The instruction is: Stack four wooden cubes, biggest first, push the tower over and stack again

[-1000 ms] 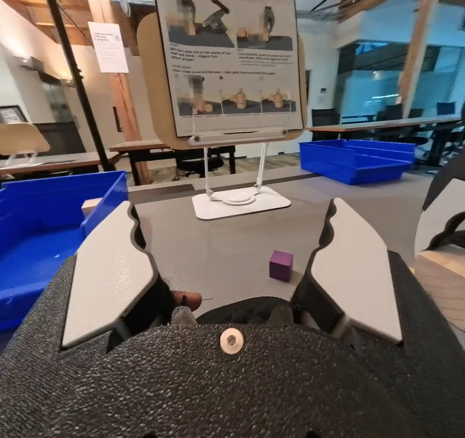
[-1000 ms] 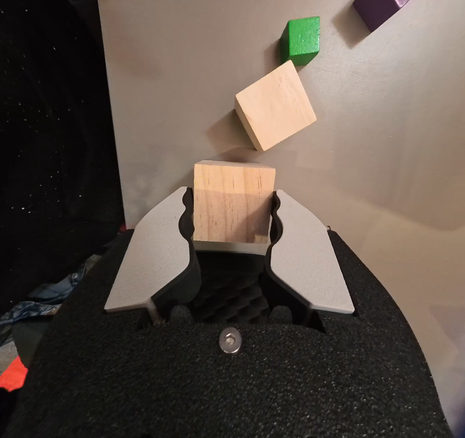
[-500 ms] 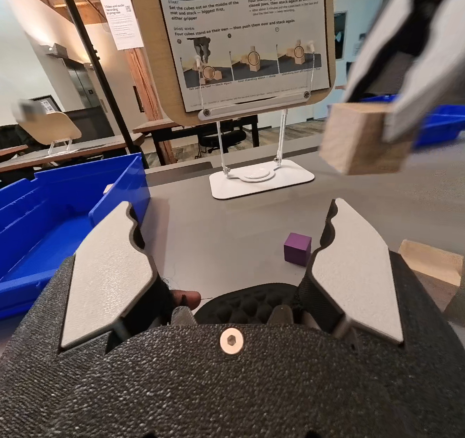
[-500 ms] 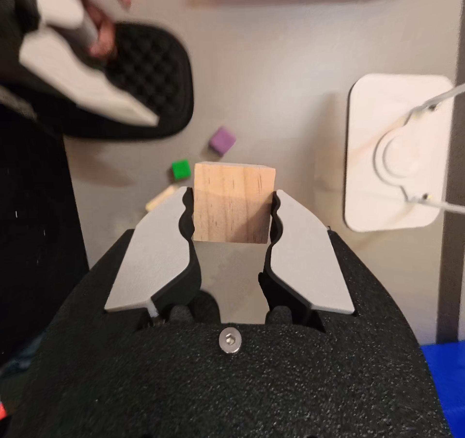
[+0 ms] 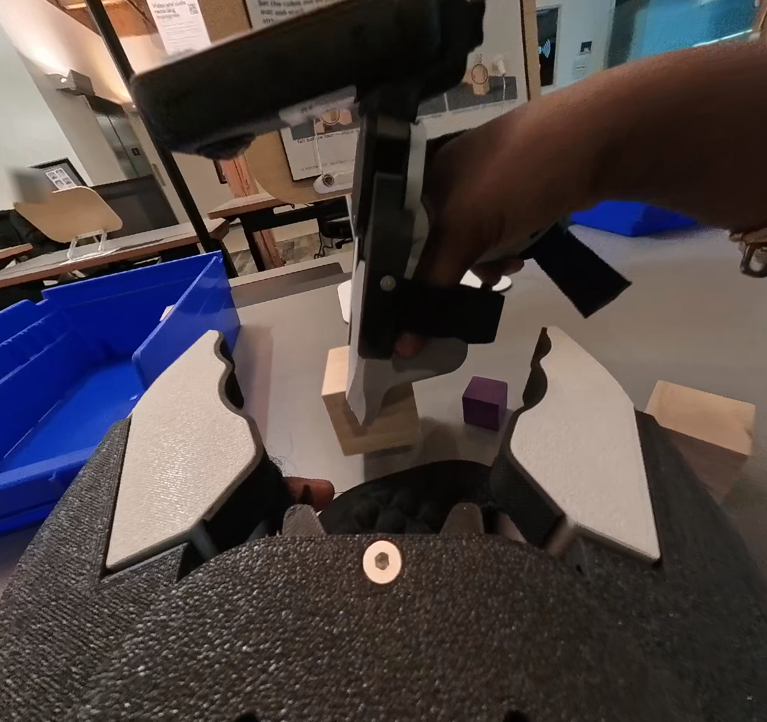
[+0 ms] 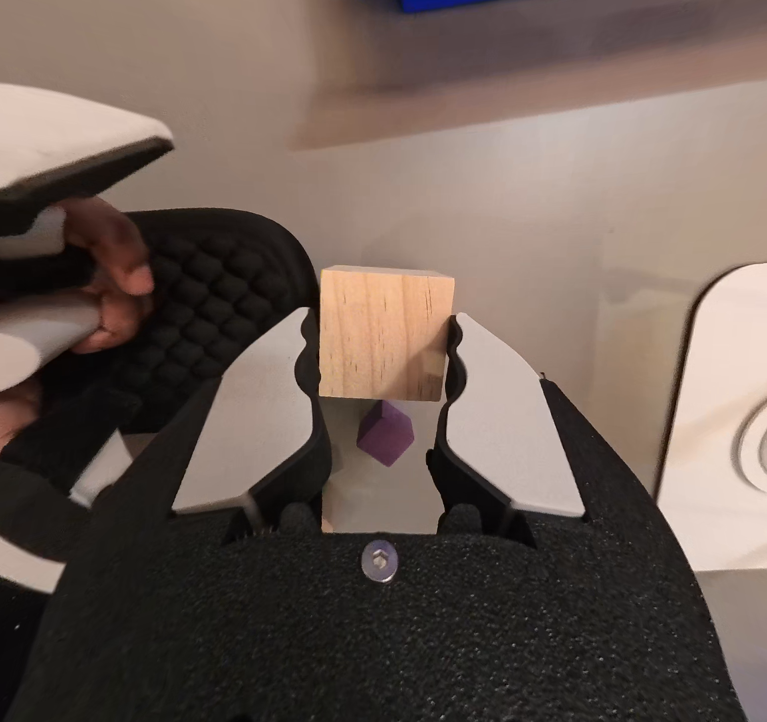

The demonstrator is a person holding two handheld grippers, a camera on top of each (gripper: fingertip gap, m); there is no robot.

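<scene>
Wood-coloured, the cube (image 5: 375, 424) stood pinched in the right claw (image 5: 365, 403) low over the grey worktop (image 5: 290, 370); the left claw (image 5: 382, 370) gaped, bare. Right view: both pads pressed that one pale cube (image 6: 384, 336) above one small purple cube (image 6: 386, 438). Shallow grip risked slipping.

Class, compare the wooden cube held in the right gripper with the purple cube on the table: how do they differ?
The wooden cube is pale, bare wood; the purple cube is painted. The wooden cube looks larger. It is clamped between the right gripper's pads, while the purple cube lies free on the grey table. Both are cubes.
</scene>
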